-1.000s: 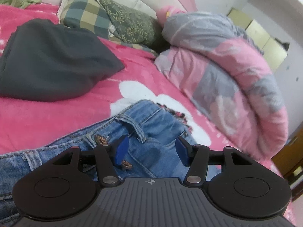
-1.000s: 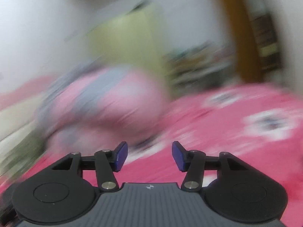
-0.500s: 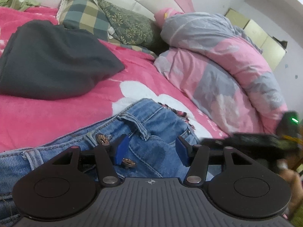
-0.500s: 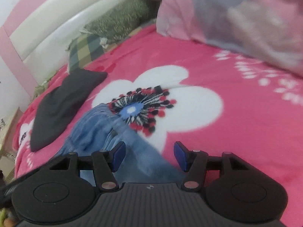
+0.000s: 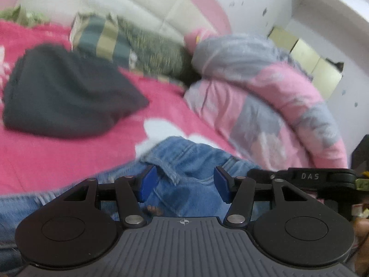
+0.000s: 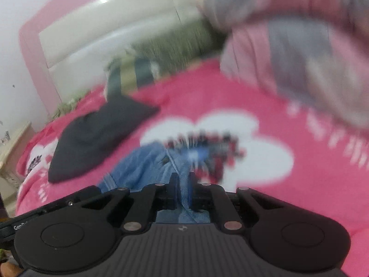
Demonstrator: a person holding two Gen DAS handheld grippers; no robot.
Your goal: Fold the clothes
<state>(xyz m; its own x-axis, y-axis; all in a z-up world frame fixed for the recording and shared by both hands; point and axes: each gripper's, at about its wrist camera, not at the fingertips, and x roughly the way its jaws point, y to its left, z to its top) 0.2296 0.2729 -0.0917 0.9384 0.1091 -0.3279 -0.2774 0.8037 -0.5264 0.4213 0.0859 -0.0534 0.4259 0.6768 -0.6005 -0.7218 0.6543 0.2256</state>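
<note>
My right gripper sits low over the bed, jaws pinched on a fold of the jeans, I think the waistband. My left gripper hovers level above them, jaws wide.

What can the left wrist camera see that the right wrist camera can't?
Only the left wrist view shows the open left claw over the jeans, and the pale yellow cupboards by the wall.

Only the right wrist view shows the right claw shut on a fold of the jeans, and the whole white flower printed on the blanket.

Both show the jeans, the dark folded garment, the checked pillow, the pink and grey quilt and the pink blanket.
</note>
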